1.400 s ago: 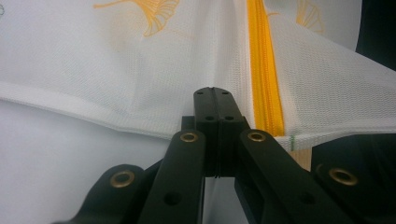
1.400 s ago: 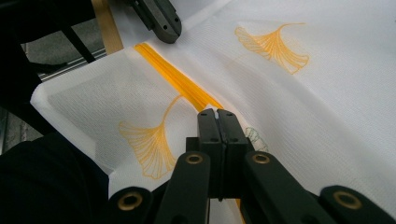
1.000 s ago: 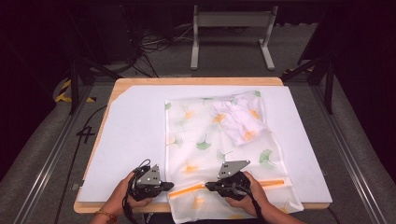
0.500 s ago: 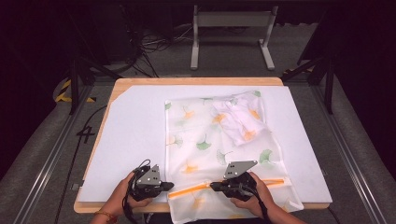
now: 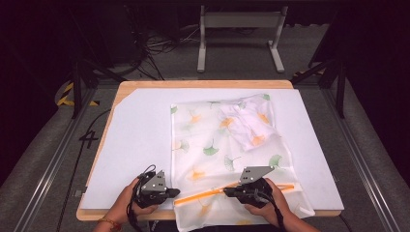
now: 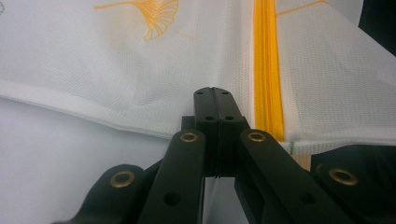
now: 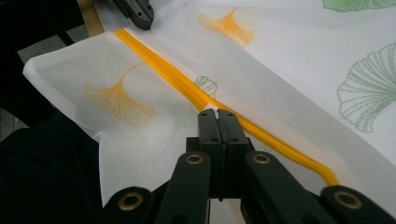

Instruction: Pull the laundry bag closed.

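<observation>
Left tool: jaws together — pinching the mesh laundry bag's near-left edge, just left of the orange zipper.
Right tool: jaws together, clamped on the mesh at the zipper, farther along it.
Zipper: runs across the bag's near end.
Bag: flat on the white surface — ginkgo-leaf print.
Garment: inside the bag's far-right corner.

Left tool jaws pressed together, pointing right; right tool likewise, pointing left; both hand-held.
</observation>
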Action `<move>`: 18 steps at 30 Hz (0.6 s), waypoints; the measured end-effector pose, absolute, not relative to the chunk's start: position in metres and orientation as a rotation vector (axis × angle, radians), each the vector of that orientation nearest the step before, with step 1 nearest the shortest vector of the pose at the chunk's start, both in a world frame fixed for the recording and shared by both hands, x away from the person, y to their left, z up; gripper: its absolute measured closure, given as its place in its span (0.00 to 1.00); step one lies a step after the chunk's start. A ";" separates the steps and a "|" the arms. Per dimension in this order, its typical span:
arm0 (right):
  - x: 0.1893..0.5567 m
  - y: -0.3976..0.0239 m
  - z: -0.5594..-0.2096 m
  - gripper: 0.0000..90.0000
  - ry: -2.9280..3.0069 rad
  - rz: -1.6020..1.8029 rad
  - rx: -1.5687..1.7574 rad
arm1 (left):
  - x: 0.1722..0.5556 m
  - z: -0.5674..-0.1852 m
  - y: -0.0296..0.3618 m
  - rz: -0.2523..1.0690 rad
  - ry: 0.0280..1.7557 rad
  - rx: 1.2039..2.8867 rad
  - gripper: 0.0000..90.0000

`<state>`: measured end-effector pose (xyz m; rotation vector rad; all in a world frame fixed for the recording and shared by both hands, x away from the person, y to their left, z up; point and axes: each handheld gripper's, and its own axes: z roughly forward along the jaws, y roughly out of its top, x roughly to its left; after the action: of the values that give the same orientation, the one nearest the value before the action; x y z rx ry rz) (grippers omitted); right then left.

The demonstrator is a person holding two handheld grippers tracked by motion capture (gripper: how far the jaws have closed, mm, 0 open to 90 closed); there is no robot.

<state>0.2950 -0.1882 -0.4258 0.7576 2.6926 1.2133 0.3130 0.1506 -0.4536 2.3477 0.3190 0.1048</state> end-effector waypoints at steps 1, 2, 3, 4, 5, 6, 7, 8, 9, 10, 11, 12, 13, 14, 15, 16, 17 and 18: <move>0.295 -0.190 -0.425 1.00 2.689 1.219 0.763 | 0.313 -0.454 0.151 0.104 0.320 2.347 1.00; 0.295 -0.191 -0.425 1.00 2.687 1.218 0.765 | 0.313 -0.454 0.151 0.105 0.319 2.348 1.00; 0.295 -0.193 -0.425 1.00 2.684 1.214 0.766 | 0.313 -0.454 0.151 0.105 0.318 2.348 1.00; 0.295 -0.194 -0.425 1.00 2.682 1.216 0.774 | 0.313 -0.454 0.151 0.104 0.319 2.347 1.00; 0.295 -0.194 -0.425 1.00 2.682 1.216 0.774 | 0.313 -0.454 0.151 0.104 0.319 2.347 1.00; 0.295 -0.196 -0.425 1.00 2.680 1.217 0.781 | 0.313 -0.454 0.151 0.104 0.317 2.345 1.00; 0.295 -0.198 -0.425 1.00 2.679 1.212 0.783 | 0.313 -0.454 0.151 0.104 0.318 2.347 1.00; 0.295 -0.200 -0.425 1.00 2.678 1.214 0.787 | 0.313 -0.454 0.151 0.104 0.317 2.346 1.00; 0.294 -0.201 -0.425 1.00 2.677 1.212 0.793 | 0.313 -0.454 0.151 0.104 0.317 2.346 1.00; 0.294 -0.202 -0.426 1.00 2.675 1.210 0.796 | 0.313 -0.454 0.151 0.103 0.317 2.345 1.00; 0.294 -0.203 -0.426 1.00 2.676 1.211 0.798 | 0.313 -0.454 0.151 0.103 0.317 2.346 1.00; 0.294 -0.204 -0.426 1.00 2.677 1.211 0.798 | 0.313 -0.454 0.151 0.104 0.318 2.346 1.00; 0.294 -0.205 -0.426 1.00 2.675 1.206 0.799 | 0.313 -0.454 0.151 0.104 0.318 2.345 1.00; 0.294 -0.205 -0.426 1.00 2.675 1.206 0.799 | 0.313 -0.454 0.151 0.104 0.318 2.345 1.00; 0.294 -0.206 -0.426 1.00 2.676 1.211 0.802 | 0.313 -0.454 0.151 0.104 0.318 2.346 1.00; 0.293 -0.206 -0.426 1.00 2.675 1.209 0.798 | 0.313 -0.454 0.151 0.104 0.318 2.346 1.00; 0.293 -0.207 -0.426 1.00 2.674 1.211 0.801 | 0.313 -0.454 0.151 0.101 0.321 2.344 1.00; 0.293 -0.207 -0.426 1.00 2.674 1.211 0.801 | 0.313 -0.454 0.151 0.101 0.321 2.344 1.00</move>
<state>0.2932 -0.2075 -0.4257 0.8014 2.6737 1.2114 0.3134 0.1508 -0.4538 2.3442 0.3205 0.1011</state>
